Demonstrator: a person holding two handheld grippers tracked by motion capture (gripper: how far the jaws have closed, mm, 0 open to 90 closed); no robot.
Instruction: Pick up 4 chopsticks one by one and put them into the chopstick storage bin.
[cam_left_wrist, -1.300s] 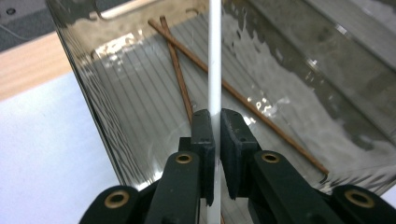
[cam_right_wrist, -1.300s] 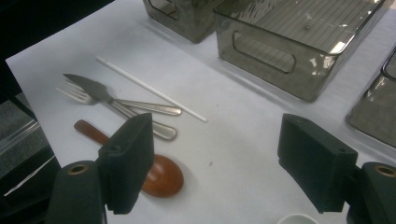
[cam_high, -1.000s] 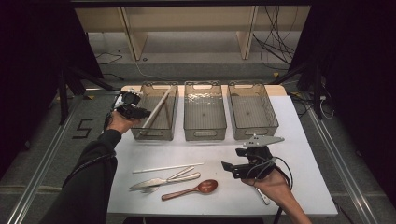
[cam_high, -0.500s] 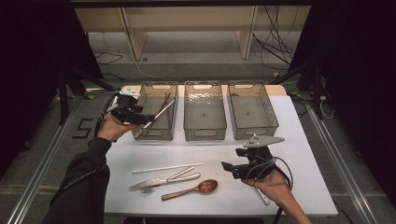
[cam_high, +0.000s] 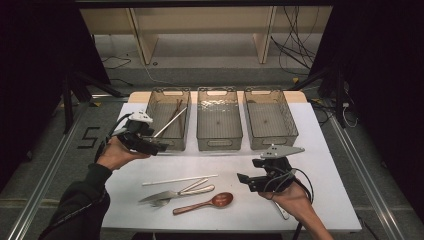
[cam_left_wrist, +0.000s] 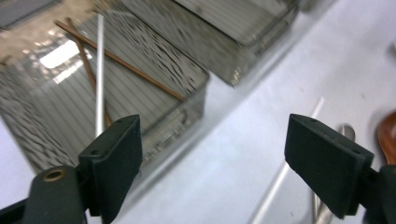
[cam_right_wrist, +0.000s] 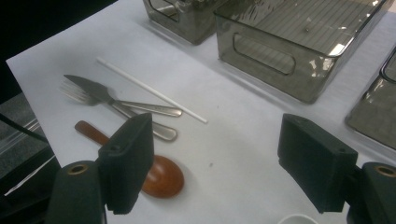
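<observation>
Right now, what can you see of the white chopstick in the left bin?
The white chopstick is a thin, straight, plain white stick, plastic by the look. It lies slanted in the left bin, its lower end near the front left corner, its upper end raised toward the middle. It lies with two brown chopsticks. Nothing grips it.

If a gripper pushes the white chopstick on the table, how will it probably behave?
The white chopstick looks thin, straight and stiff, so it would probably slide or roll on the smooth table. It lies flat, so pinching it may be tricky. It seems light.
</observation>
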